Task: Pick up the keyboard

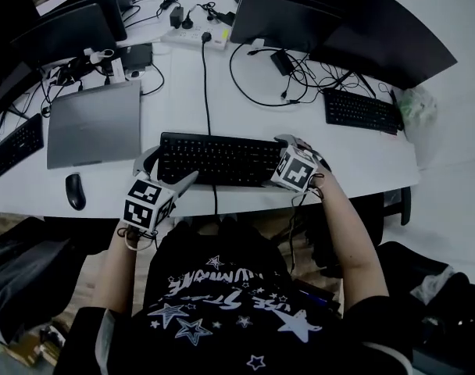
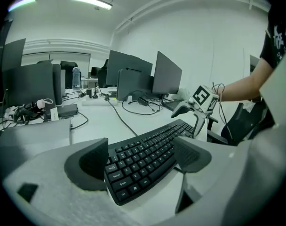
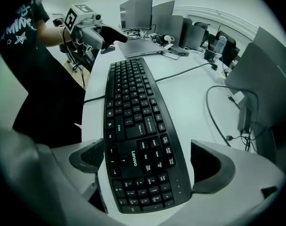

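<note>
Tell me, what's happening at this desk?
A person holds a pair of tongs in each hand and is lining up to lift the black keyboard off the white desk. The left tongs sit open around the keyboard's left end. The right tongs sit open around its number-pad end. Neither pair appears to be squeezing yet, and the keyboard lies flat on the desk.

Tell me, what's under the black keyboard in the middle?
The white table: the keyboard lies flat on it. A black cable meets its back edge and another stretch shows at its front edge; whether it runs beneath is covered.
</note>
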{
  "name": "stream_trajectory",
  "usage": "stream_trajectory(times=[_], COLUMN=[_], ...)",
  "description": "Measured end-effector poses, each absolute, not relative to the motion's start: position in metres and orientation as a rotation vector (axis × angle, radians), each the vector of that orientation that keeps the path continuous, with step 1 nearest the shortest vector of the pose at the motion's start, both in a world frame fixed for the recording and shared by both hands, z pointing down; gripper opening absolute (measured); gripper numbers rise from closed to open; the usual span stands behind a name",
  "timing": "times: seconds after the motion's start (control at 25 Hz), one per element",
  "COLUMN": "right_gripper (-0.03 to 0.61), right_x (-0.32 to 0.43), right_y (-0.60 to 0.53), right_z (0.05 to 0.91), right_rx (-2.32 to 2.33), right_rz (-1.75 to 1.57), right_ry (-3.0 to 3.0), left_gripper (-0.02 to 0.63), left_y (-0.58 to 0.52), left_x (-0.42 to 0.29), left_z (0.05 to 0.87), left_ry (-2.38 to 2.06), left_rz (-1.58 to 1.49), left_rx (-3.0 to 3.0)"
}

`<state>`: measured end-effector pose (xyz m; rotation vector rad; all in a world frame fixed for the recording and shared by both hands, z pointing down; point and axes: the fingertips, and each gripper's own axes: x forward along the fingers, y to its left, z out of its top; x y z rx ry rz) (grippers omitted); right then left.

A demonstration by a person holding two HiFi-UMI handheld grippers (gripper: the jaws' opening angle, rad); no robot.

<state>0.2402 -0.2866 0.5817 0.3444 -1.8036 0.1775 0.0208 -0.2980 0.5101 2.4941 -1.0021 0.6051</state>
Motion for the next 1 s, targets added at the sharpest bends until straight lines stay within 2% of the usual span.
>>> stream_trajectory(times=[0.64,1.0], right_gripper=[0.541,0.545], right_x=[0.226,0.224], right_y=[-0.292,-0.291], right_z=[0.621,0.626], right_rx=[-0.035,-0.03], right_rz=[0.264,0.228], right_ry=[-1.8,-1.751], left_gripper=[0.431,0.43], left_y=[-0.279,-0.278], left_x=[0.029,0.034], left_z=[0.518,0.521], left_ry=[-1.198,-1.214], left_rz=[0.67,0.659], left_rx=[2.346,2.326])
